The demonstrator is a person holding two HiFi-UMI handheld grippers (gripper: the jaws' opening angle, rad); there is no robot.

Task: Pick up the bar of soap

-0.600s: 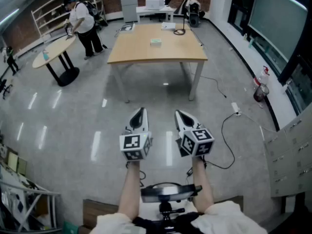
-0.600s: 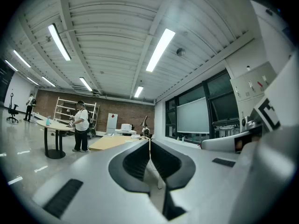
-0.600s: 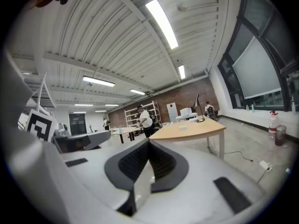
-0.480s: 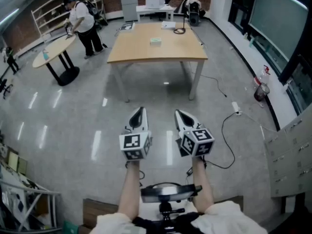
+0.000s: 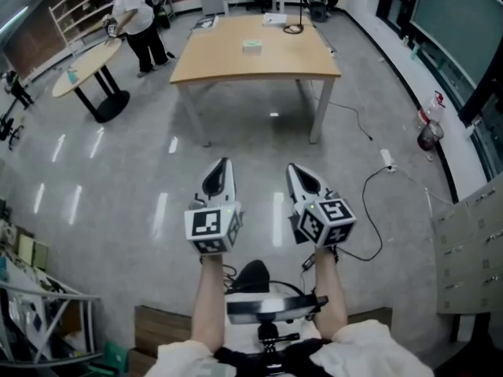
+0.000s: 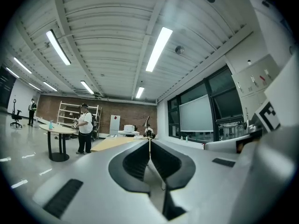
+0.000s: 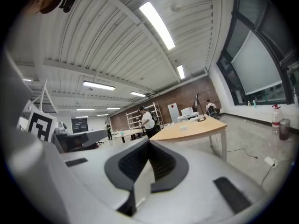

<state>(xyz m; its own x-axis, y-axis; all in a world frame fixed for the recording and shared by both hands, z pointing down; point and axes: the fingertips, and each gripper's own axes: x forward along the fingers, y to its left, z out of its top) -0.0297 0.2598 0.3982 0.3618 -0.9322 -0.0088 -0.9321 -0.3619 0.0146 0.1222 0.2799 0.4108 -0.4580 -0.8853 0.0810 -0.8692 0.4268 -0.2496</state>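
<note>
The bar of soap (image 5: 251, 45) is a small pale green block lying near the middle of a light wooden table (image 5: 212, 67) far ahead of me. It also shows as a tiny pale block (image 7: 182, 125) on that table in the right gripper view. My left gripper (image 5: 222, 169) and right gripper (image 5: 293, 170) are held side by side over the grey floor, well short of the table. Both sets of jaws are shut with nothing between them. In the left gripper view the left gripper (image 6: 149, 141) points toward the table's edge (image 6: 112, 143).
A person (image 5: 134, 18) stands beside a round table (image 5: 82, 65) at the back left. A black cable (image 5: 369, 210) and a white power strip (image 5: 387, 160) lie on the floor to the right. A bottle (image 5: 429, 129) stands by the right wall. Shelving (image 5: 75, 10) lines the back left.
Both grippers have moved slightly forward and the view has shifted toward the table. Their jaws have stayed shut.
</note>
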